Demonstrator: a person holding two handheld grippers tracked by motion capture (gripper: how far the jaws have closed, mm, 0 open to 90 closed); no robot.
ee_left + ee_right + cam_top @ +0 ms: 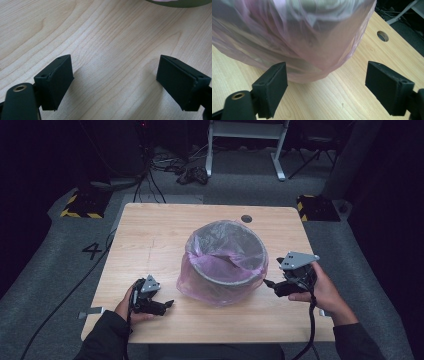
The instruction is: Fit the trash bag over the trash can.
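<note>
A round bin [227,260] lined with a pink plastic bag [200,282] stands at the centre of the frame in the high view, on the wooden table [150,235]. The bag's skirt drapes down over the bin's outside to the tabletop. At right of centre, the right gripper [272,287] points at the bag's lower edge, jaws spread with nothing between them, the bag just beyond. At lower left, the left gripper [169,304] sits low over bare wood, jaws spread and empty, apart from the bag.

Upright bin [227,270] with pink liner [200,282], mid-table
</note>
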